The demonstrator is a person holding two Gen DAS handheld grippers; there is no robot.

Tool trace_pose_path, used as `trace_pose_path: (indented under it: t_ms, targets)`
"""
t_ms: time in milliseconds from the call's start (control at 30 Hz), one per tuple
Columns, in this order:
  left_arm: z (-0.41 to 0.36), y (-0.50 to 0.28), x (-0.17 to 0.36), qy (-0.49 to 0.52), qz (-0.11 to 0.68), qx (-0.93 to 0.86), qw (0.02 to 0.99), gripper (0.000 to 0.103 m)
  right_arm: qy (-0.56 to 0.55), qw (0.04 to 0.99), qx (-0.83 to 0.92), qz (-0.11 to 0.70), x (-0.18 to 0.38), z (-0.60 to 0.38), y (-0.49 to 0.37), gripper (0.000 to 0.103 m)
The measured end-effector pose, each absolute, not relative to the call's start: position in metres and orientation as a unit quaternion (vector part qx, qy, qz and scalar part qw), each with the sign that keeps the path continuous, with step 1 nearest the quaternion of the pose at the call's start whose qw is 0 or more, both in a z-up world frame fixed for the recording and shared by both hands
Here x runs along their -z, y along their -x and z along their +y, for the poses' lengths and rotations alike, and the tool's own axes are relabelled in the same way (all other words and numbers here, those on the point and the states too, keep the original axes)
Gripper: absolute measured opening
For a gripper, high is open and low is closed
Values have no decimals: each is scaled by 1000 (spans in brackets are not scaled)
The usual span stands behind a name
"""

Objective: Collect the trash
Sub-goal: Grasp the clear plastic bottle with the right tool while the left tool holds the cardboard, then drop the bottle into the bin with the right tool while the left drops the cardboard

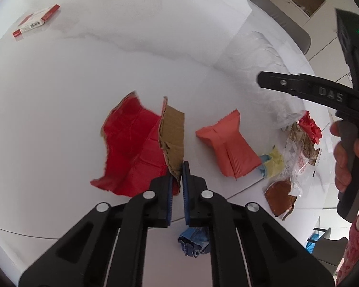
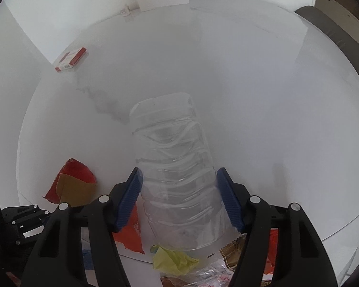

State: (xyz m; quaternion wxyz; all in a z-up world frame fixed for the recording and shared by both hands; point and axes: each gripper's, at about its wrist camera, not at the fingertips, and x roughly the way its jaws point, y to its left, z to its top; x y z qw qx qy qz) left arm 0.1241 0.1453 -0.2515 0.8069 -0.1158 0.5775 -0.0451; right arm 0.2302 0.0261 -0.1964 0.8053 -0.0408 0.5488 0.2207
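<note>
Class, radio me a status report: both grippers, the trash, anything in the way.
Left gripper shut on red cardboard. Right gripper shut on clear bottle. Wrappers loose on table. Nothing blocking.

I see a white round table [image 1: 155, 67] carrying scattered litter. A red-and-white flat box [image 1: 36, 20] lies near its far left edge, well apart from the rest. Toward the middle lies a torn red cardboard piece [image 1: 131, 143] with its brown underside folded up; beside it, to the right, a salmon-pink paper packet [image 1: 227, 143]. Further right lie a yellow crumpled paper [image 1: 275, 160], clear plastic wrappers [image 1: 296, 165] and a brown wrapper [image 1: 280, 196]. A crumpled blue wrapper [image 1: 193, 241] lies nearest me.
</note>
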Motion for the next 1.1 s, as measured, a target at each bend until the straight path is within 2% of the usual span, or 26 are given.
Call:
trace_pose_path:
  t_ms: [333,500,600,700,833,1100]
  targets:
    - [143,-110,217,95,544,42,832,5,-70,848,-197,487,126,-60,-171,65]
    - [120,-88,169,77,516,89,849,5,-104,866,-139,468,97,-136,-94,65]
    - [87,-69,146,60,503,141,851,5,-119,869,-64,476,97,-195,-38,65]
    - [47,-51,130,45,498,194,844,5,-128,858,11,497,117,-240,12,65]
    - [-4,-30,119,22,492,252,833,5,-165,824,74,537,175,-283,62,65]
    - [-107,20,119,-62,486,338,803,5,-211,769,59,600,291,-312,86,67]
